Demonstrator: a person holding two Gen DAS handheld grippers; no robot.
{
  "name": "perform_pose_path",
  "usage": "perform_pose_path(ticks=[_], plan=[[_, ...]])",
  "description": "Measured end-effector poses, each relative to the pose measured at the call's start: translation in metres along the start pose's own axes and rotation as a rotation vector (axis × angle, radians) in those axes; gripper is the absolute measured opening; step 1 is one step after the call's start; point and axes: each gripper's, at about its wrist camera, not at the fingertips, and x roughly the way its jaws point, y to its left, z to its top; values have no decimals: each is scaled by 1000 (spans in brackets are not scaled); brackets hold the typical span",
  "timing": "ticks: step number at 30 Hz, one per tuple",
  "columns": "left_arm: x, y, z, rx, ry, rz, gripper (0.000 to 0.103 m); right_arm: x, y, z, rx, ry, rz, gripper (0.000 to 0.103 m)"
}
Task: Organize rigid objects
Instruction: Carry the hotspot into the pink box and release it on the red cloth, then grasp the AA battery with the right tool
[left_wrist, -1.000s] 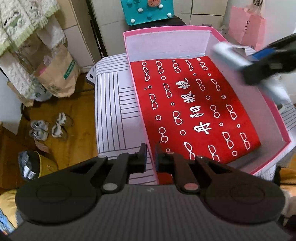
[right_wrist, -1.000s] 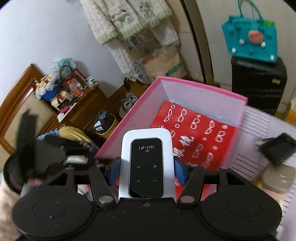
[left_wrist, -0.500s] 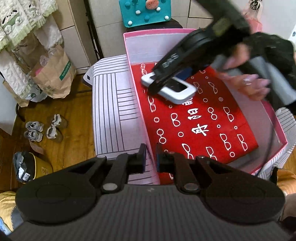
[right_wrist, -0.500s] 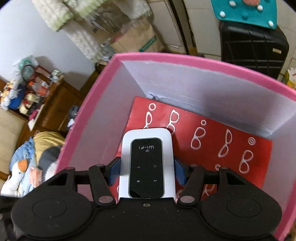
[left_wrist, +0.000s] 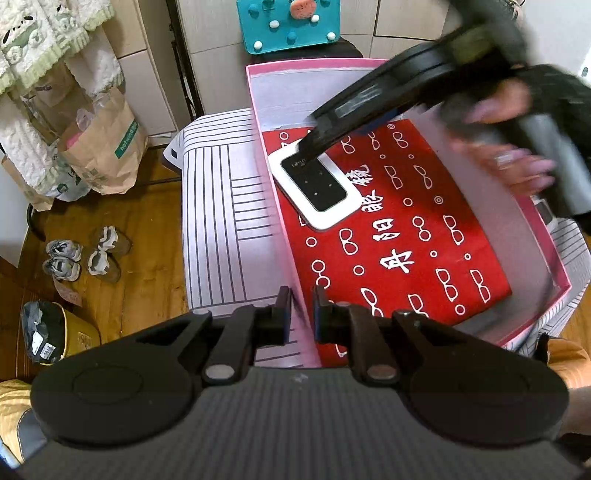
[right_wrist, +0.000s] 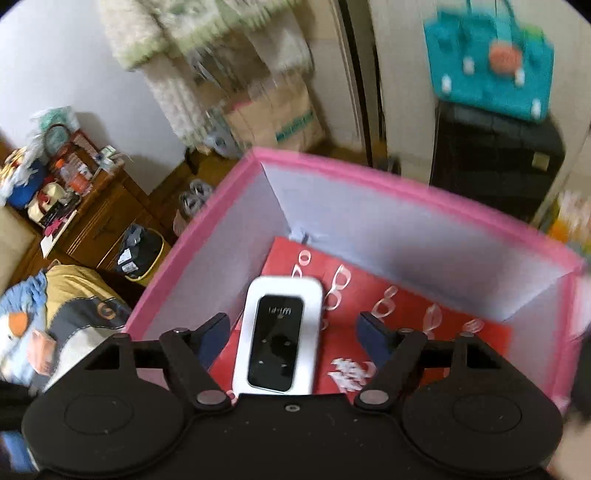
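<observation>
Left wrist view: left claw (left_wrist: 299, 308) low at near edge, fingers clenched on the near-left wall of the open pink cardboard box (left_wrist: 554, 258), one finger outside, one inside. Box resting on white worktop with black line pattern (left_wrist: 218, 221). Flat red sheet printed with white glasses icons and characters (left_wrist: 406, 236) lining box floor. White rounded pocket wifi router with black glossy face (left_wrist: 314, 188) lying flat on far-left part of red sheet, just beside left box wall. Right claw (left_wrist: 314, 142) blurred, reaching in from far right, tip over far end of router; contact unclear. Teal bag with pale dots (left_wrist: 291, 22) beyond box. Brown paper bag (left_wrist: 103, 147) on wooden floor, left.

Right wrist view: right claw (right_wrist: 293, 332) released, blue-padded fingers (right_wrist: 214, 334) spread wide, clear gaps either side of router (right_wrist: 279, 336). Router flat on red sheet (right_wrist: 406, 325) inside box (right_wrist: 369, 181), near its far-left corner. Teal bag (right_wrist: 487, 70) on black suitcase (right_wrist: 495, 162), far right.
</observation>
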Motion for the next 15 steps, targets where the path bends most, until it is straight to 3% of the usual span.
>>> perform_pose_path(ticks=[4, 9, 15], plan=[[1, 0, 1, -8, -3, 8, 11, -47, -2, -11, -20, -65, 29, 79], [2, 0, 5, -17, -10, 16, 11, -111, -8, -53, -84, -153, 40, 79], [9, 2, 12, -50, -29, 36, 11, -156, -37, -109, -82, -229, -23, 79]])
